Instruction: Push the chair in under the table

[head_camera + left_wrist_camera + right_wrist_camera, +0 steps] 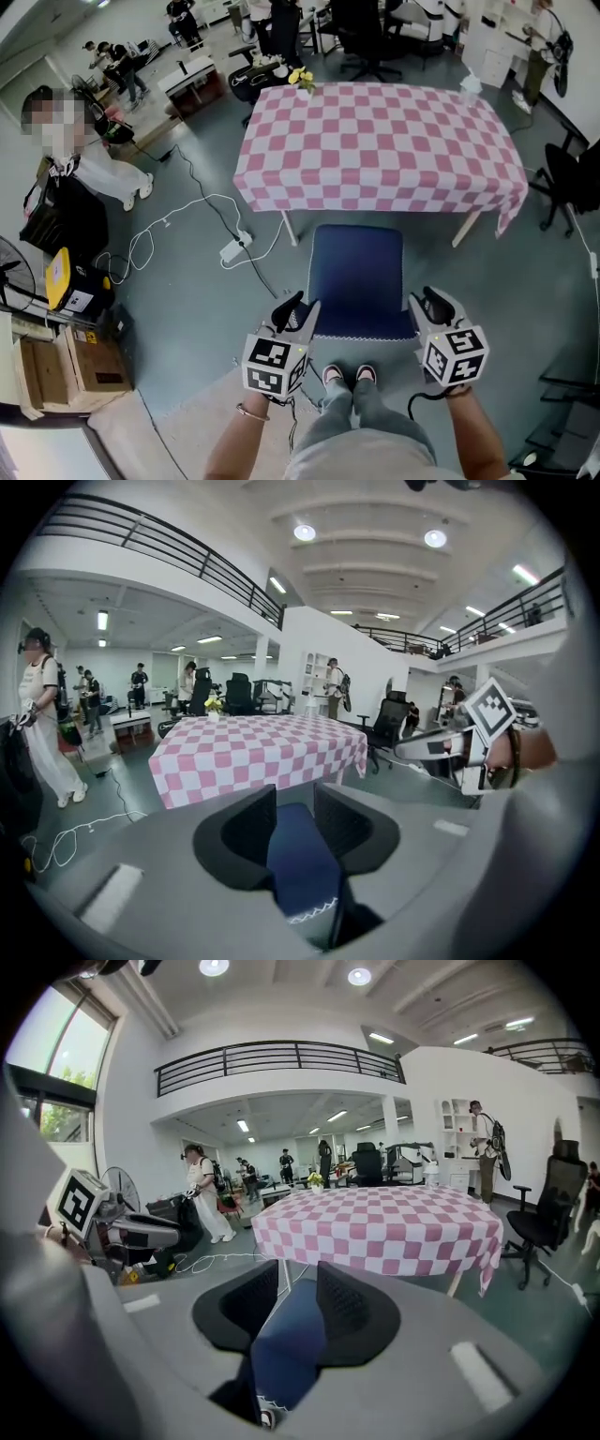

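Left forearm (236,442) and right forearm (480,439) reach forward, well apart. Left tool (300,307) and right tool (424,302) point ahead and somewhat downward. Jaws of each stand partly apart, not clamped.

Setting: large open lab/office hall.

Evidence:
- High ceiling with round lights (305,532).
- Mezzanine railing (281,1054) along the walls.
- Grey floor (187,309) with loose cables (214,196) and a power strip (232,249).
- Office chairs (370,37) and desks (187,73) at the far end.
- Several people (122,61) standing about.
- Surface (375,141) under checked cloth mid-floor.
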The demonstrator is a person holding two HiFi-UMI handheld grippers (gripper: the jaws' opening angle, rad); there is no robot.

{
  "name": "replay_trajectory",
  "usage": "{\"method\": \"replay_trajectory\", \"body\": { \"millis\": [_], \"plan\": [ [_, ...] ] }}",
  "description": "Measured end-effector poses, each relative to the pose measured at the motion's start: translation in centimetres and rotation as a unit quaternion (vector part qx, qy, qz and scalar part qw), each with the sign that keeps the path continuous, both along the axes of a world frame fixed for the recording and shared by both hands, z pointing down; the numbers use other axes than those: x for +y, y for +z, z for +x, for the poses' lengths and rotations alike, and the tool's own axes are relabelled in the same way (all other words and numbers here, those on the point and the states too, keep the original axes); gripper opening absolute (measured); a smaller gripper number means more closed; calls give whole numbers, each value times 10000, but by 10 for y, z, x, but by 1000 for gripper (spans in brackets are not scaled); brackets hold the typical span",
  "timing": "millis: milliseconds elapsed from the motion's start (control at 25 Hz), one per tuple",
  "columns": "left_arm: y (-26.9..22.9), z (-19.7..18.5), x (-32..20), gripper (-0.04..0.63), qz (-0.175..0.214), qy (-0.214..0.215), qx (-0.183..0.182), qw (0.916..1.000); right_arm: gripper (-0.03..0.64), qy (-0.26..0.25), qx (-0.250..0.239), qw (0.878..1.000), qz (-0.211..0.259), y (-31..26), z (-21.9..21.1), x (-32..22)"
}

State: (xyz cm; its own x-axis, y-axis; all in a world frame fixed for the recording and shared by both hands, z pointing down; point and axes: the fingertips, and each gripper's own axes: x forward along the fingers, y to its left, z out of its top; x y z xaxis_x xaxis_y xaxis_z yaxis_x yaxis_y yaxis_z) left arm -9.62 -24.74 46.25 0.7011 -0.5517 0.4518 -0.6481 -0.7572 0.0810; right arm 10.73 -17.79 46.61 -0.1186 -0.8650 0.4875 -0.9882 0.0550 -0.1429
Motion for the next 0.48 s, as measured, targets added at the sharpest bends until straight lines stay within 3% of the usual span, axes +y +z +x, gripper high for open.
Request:
{"method": "replay_trajectory", "body": {
  "millis": [240, 480],
  "plan": [
    [27, -3, 19, 127, -296, 862, -629, 9938, 133, -650, 39, 9968, -456, 19, -17, 10],
    [50, 1, 40, 127, -371, 1843, -1309, 9734, 133, -1492, 78, 9841, -965, 45, -39, 30]
  ]
}}
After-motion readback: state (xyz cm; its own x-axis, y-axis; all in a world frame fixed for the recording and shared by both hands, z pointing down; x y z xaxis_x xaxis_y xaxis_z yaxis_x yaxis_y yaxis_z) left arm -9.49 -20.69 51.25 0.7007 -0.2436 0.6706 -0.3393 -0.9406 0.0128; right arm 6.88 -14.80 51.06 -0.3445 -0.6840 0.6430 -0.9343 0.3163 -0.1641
